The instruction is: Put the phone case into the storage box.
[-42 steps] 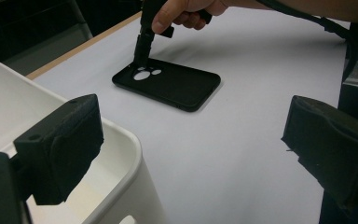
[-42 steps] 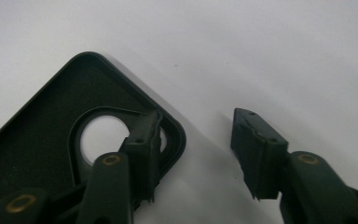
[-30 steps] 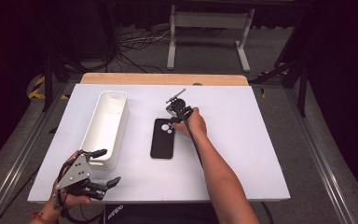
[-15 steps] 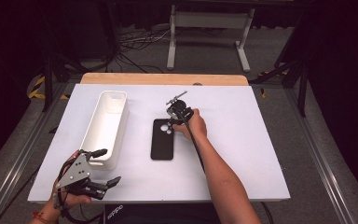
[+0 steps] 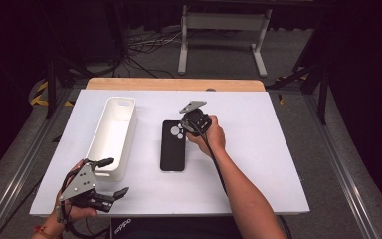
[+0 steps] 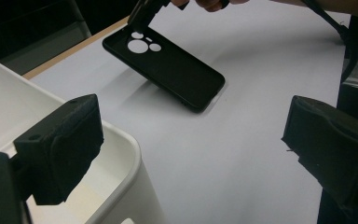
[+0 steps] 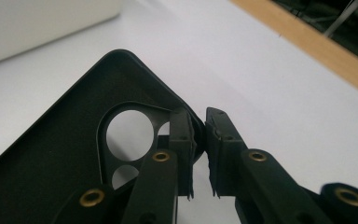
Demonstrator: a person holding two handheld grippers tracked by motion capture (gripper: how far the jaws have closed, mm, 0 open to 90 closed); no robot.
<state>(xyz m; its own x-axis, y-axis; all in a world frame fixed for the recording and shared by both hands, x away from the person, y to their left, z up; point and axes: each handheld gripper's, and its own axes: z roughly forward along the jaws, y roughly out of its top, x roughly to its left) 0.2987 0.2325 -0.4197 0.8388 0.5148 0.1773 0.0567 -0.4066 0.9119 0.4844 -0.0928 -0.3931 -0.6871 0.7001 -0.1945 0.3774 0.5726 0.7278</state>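
Note:
A black phone case (image 5: 171,149) lies back-up on the white table (image 5: 263,149), its round camera cutouts at the far end. My right gripper (image 5: 188,128) is shut on the case's far right edge beside the cutouts; in the right gripper view the jaws (image 7: 199,140) pinch the rim of the case (image 7: 51,158). In the left gripper view the case (image 6: 168,70) has its far end raised a little, with a shadow under it. My left gripper (image 5: 112,177) stands open near the front left corner, nothing between its fingers (image 6: 60,149).
A long white bin (image 5: 127,144) stands left of the case, and its near corner (image 6: 121,140) is right by my left gripper. A wooden strip (image 5: 174,83) runs along the table's far edge. Bare table lies to the right of the case.

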